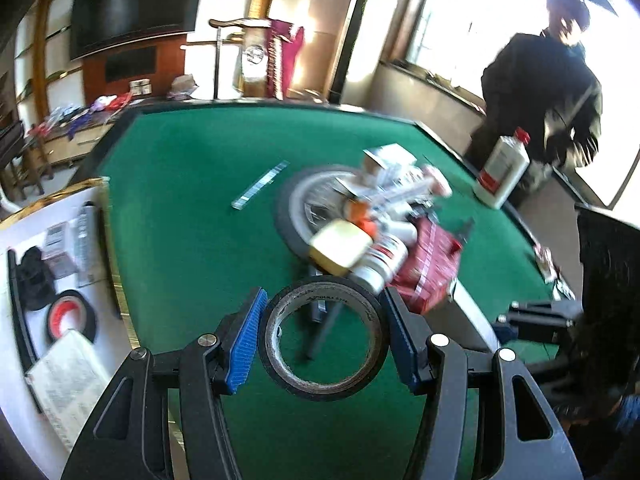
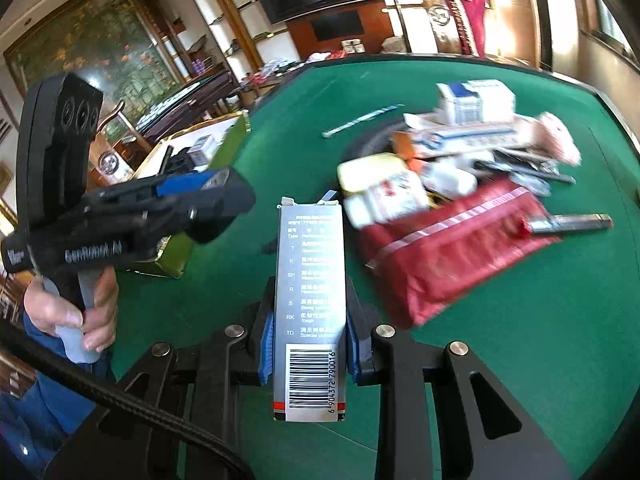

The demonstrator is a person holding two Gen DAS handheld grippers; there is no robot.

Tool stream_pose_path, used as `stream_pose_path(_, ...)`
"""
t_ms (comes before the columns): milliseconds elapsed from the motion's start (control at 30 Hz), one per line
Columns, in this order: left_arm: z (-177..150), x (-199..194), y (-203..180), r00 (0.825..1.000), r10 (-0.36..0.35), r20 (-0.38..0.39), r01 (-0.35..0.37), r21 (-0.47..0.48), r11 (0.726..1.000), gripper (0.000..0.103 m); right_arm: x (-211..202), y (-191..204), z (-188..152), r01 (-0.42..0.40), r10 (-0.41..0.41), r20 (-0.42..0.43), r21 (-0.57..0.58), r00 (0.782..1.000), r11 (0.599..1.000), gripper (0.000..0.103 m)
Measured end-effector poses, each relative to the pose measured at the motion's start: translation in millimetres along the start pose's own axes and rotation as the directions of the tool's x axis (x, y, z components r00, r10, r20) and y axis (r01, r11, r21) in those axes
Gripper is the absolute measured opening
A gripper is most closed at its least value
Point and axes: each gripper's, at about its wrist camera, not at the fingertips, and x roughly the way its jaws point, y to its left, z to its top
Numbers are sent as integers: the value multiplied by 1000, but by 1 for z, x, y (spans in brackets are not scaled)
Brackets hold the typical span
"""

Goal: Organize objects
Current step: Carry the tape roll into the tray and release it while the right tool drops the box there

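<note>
Both loads lifted clear of the pile. My left gripper (image 1: 324, 334) clamped the roll of black tape (image 1: 325, 338) across its outer rim, hole facing the lens, above the green table (image 1: 192, 184). My right gripper (image 2: 310, 344) pinched the grey carton (image 2: 309, 304) by its narrow sides, barcode end nearest the camera. The white tray (image 1: 24, 248), already bearing another tape roll (image 1: 70, 314), lay to the left; carrying each item level and releasing only once it rested there seemed the sound course, since the roll could slip.
</note>
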Motion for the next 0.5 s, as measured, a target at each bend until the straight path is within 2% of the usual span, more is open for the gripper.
stream_pose_path(200,5,-23,43,997,43,58,-37,-107,994,52,16,46,23,-23,23,-11,-67,1000,997,25)
stream_pose_path(300,5,-40,71,992,89,93,-72,-164,984,52,24,67,30,-28,26,-17,-100,1000,995,25)
stream_pose_path(433,0,-59,116,975,186,119,-150,-262,953,52,44,96,45,-43,38,-38,-137,999,990,25)
stream_pose_path(500,-4,-65,136,960,256,113,-212,-301,930,52,56,109,54,-52,45,-51,-151,998,987,25)
